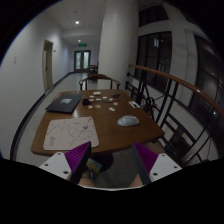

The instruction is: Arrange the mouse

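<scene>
A pale grey mouse (127,121) lies on the brown wooden table (100,128), towards its right side and well beyond my fingers. A light patterned mouse mat (69,130) lies on the table's near left part, apart from the mouse. My gripper (112,160) is held back from the table's near edge, above the grey floor. Its purple pads (76,156) stand wide apart with nothing between them.
A closed dark laptop (63,102) lies at the table's far left. Small items (106,98) are scattered across the far part. Chairs (100,78) stand behind the table. A railing (180,95) runs along the right. A white pillar (118,40) and a corridor lie beyond.
</scene>
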